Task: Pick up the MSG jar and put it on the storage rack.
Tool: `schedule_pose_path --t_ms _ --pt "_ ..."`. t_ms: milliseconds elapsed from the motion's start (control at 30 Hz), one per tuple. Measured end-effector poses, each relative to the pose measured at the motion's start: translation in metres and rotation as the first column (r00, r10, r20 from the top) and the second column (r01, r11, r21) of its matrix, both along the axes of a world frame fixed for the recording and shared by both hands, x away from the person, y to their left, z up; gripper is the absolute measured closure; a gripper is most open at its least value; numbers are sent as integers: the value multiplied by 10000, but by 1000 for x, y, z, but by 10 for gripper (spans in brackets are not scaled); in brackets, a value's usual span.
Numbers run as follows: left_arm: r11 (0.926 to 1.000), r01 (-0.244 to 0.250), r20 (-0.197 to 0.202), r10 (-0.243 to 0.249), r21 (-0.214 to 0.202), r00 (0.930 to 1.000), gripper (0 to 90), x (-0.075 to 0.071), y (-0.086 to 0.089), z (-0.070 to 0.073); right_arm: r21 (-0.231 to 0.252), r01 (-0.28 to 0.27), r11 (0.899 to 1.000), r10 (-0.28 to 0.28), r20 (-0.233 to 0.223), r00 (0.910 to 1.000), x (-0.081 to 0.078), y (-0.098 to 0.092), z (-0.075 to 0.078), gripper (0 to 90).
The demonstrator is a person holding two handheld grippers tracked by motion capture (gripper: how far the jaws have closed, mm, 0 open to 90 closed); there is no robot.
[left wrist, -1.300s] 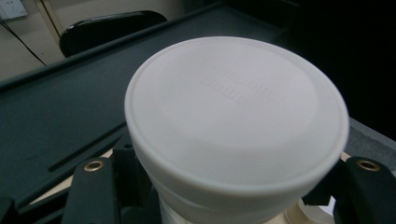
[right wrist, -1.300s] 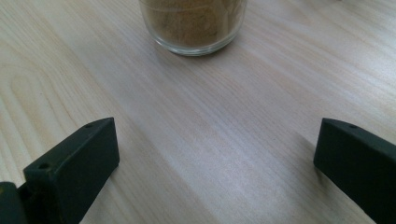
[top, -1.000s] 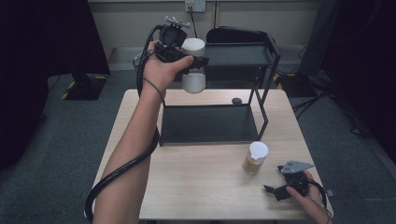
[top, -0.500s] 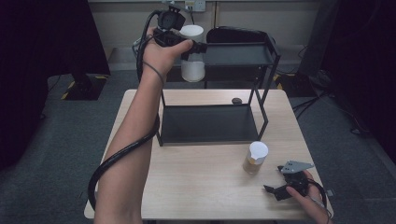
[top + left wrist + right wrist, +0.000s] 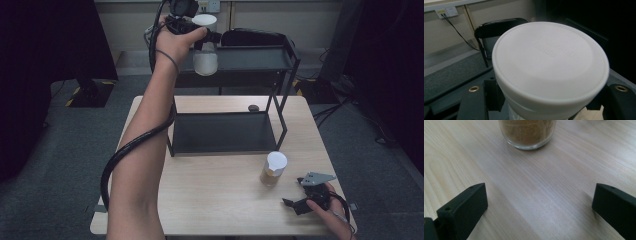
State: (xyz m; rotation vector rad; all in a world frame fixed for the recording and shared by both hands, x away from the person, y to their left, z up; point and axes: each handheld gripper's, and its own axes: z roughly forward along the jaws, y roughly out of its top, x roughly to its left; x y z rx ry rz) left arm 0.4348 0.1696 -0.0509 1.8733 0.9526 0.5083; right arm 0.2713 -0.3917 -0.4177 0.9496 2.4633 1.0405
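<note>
White plastic caps the jar point(image 5: 205, 46) that the left gripper point(image 5: 200, 36) holds high above the far side of the table point(image 5: 220, 210), level with the top shelf of the black metal rack point(image 5: 235, 132). The jar hangs upright, its pale contents showing through clear glass below the lid point(image 5: 204, 20). In the left gripper view the lid point(image 5: 550, 61) sits right up against the camera, with a black jaw pressed to the jar on either side just under the rim, so the jaws are clamped on the jar point(image 5: 544, 110). The person's left arm point(image 5: 145, 150) stretches from the bottom of the high view up to the gripper, its cable point(image 5: 122, 152) looping beside the forearm.

A second jar point(image 5: 273, 168), white-lidded and filled with brown powder, stands on the table just in front of the rack's lower shelf. The right gripper point(image 5: 300, 200) rests low on the table's near right corner, close to that jar but apart from it. In the right gripper view its two jaws are spread wide over bare wood, with the brown jar's glass base point(image 5: 527, 133) standing ahead of them. A small dark round object point(image 5: 253, 107) lies on the table behind the rack.
</note>
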Motion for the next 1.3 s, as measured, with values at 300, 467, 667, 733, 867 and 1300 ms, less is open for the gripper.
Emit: schedule_pose_path --t_ms 300,467,667,733,867,1300 --pt "9994 -344 -95 343 -56 9994 343 23 -1 -5 0 -2 10000 2 3 10000 0 0 0 0" --pt "9991 -410 -192 411 65 9990 343 31 -3 -7 -6 -3 10000 3 -1 10000 0 0 0 0" --pt "9986 -494 -187 497 179 9986 342 36 -6 -10 -6 -4 10000 4 0 10000 0 0 0 0" --pt "9983 -539 -195 543 211 9983 341 36 -7 -11 -4 -4 10000 4 0 10000 0 0 0 0" --pt "9987 -475 -130 478 207 9988 341 37 -7 -12 -7 -3 10000 3 -3 10000 0 0 0 0" --pt "9969 -781 -133 781 9 9969 287 32 -9 -16 -7 -4 10000 4 0 10000 0 0 0 0"
